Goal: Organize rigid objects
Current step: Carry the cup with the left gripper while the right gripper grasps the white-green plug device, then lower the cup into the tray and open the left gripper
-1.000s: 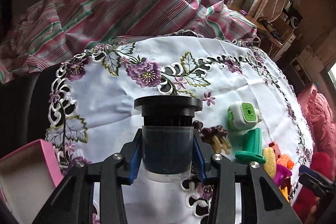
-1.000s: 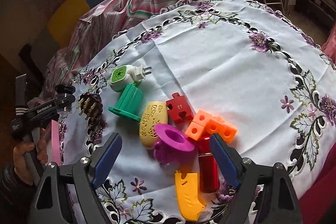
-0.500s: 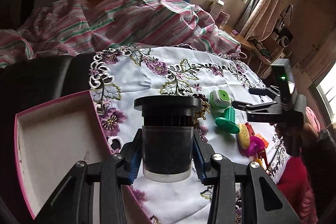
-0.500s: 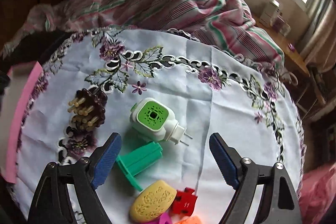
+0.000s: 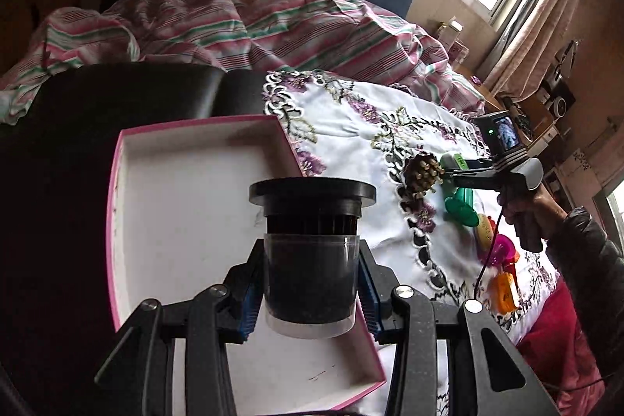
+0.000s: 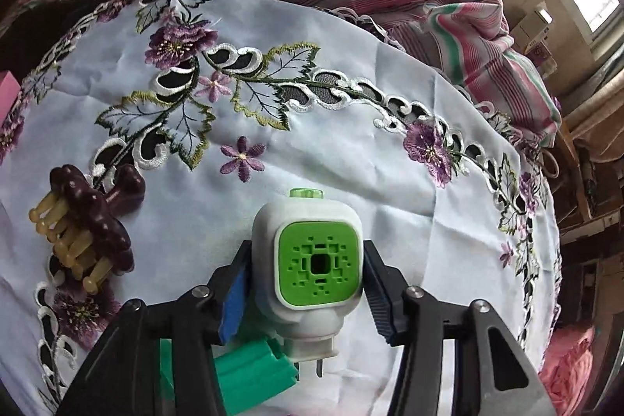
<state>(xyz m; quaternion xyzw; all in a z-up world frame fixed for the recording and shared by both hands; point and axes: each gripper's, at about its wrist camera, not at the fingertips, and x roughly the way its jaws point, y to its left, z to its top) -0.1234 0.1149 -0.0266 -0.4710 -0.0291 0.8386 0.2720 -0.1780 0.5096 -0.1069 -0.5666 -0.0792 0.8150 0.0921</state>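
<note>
A white embroidered tablecloth (image 6: 312,127) is covering the table, striped bedding (image 5: 241,22) lying at twelve o'clock. The left gripper (image 5: 310,293) is clamping a black cup (image 5: 311,252) over the pink tray (image 5: 187,190); the right gripper (image 6: 302,293) is pinching a green-faced plug (image 6: 308,256).

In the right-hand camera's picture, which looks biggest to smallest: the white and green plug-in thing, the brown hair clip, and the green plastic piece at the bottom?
1. White and green plug-in, though it sits nearest the camera, between the right gripper fingers, which inflates it.
2 and 3. Brown hair clip and green plastic piece look alike; the green piece is partly hidden, so I won't rank them.
</note>
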